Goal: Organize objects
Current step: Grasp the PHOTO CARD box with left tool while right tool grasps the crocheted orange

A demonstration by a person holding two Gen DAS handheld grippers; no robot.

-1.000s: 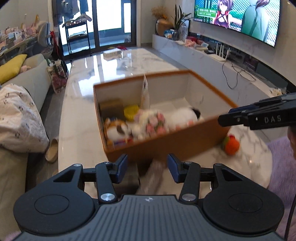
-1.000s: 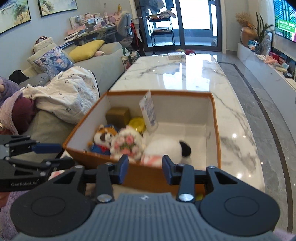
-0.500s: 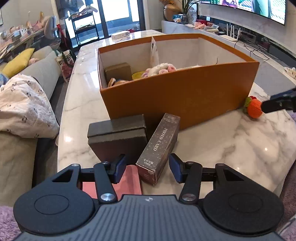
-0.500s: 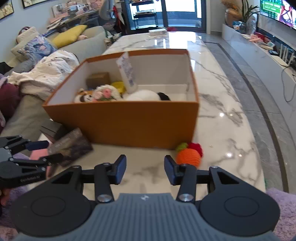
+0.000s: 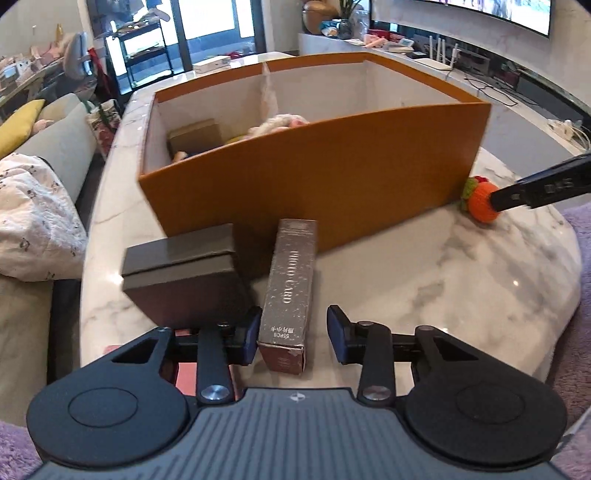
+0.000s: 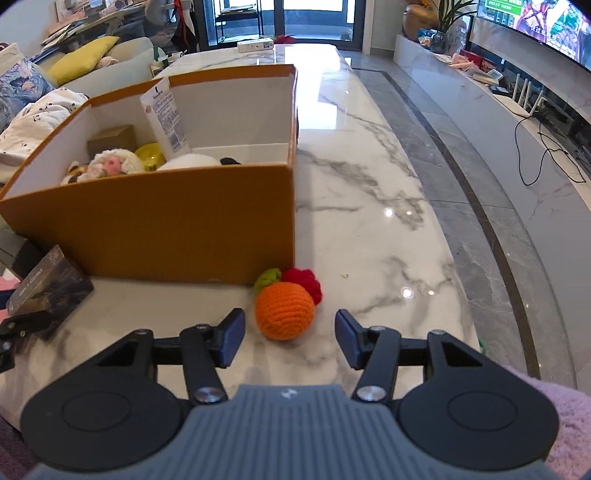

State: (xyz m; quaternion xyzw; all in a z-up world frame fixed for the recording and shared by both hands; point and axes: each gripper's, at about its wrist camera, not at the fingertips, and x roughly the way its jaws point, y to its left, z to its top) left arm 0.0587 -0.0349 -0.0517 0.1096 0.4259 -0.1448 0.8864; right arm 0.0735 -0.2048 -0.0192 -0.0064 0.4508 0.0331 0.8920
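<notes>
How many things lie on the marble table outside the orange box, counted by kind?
Card boxes: 2, the photo card box and the dark grey box.
Crocheted toys: 1, the orange crocheted fruit.
Flat pink item: 1, the pink thing, mostly hidden.
Total: 4.

A home living room: a sofa (image 6: 110, 62) with cushions at ten o'clock, a wall television (image 6: 535, 29) at two, balcony doors (image 6: 284, 18) at twelve.

The orange box (image 6: 155, 225) stands open, holding soft toys. A crocheted orange ball (image 6: 285, 310) lies at its near corner. A brown card box (image 5: 290, 291) and a grey box (image 5: 181, 277) lie before its front wall.
</notes>
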